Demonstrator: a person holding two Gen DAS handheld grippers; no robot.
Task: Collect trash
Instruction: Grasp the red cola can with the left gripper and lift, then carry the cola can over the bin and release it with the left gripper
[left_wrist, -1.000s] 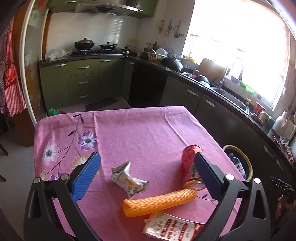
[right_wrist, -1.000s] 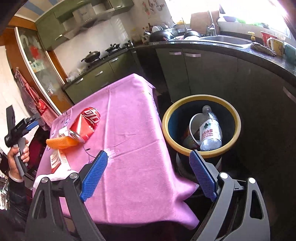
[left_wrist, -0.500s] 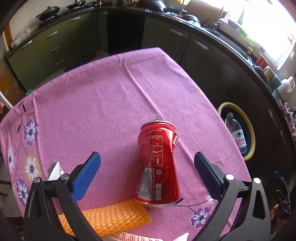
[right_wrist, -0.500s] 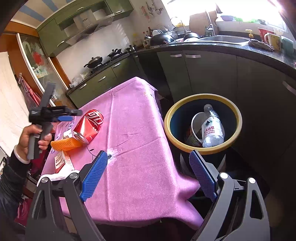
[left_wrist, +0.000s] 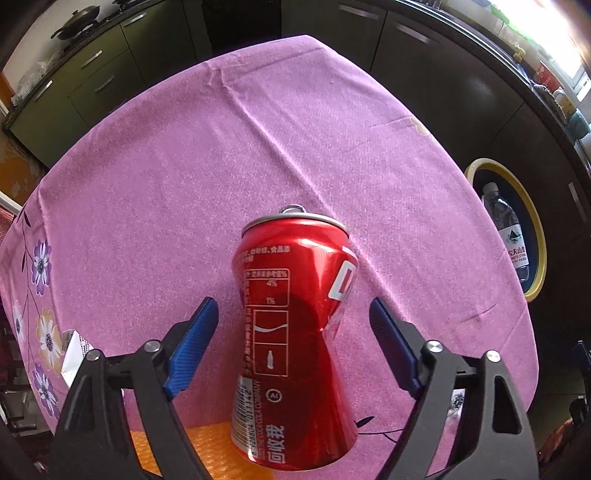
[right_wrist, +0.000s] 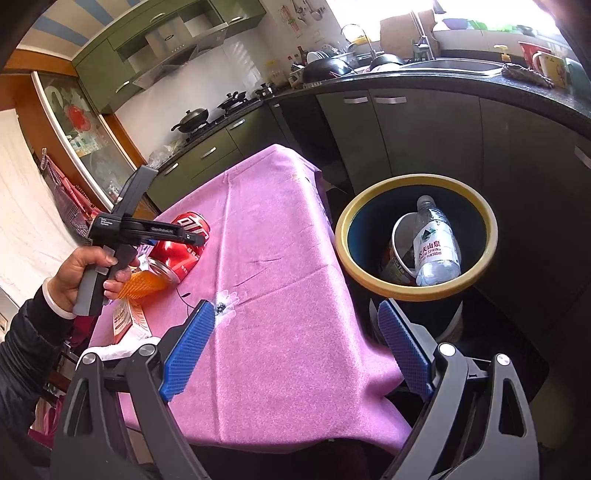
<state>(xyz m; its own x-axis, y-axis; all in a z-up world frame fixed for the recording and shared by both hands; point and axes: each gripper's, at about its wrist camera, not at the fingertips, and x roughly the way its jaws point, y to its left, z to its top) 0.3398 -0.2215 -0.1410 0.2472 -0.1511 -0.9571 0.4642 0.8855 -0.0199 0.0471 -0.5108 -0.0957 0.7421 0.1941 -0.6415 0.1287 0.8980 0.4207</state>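
Pink cloth with a flower print covers the table, and dark green kitchen cabinets ring it. My left gripper points steeply down over the dented red can, which lies on its side between the two blue pads. The jaws are closing, but I see cloth showing on both sides of the can, so neither pad presses on it yet. The can's long axis runs straight away from me along the gripper's own line, pull-tab end farthest, base nearest, so the pads come in square across its crushed waist. That is the relation I judge the coming squeeze depends on.

In the right wrist view my left hand holds that gripper right at the can, while my right gripper hangs with its jaws wide apart and nothing between them, over the near table corner and facing the yellow-rimmed bin. So the left is plainly the nearer one to the can, the right nearer the bin.

Print on the can reads "COCA-COLA COMPANY" with a barcode and Chinese characters near the base. An orange foam net lies touching the can's base end. In the bin a clear water bottle carries a white label with Chinese characters and "SPRING".
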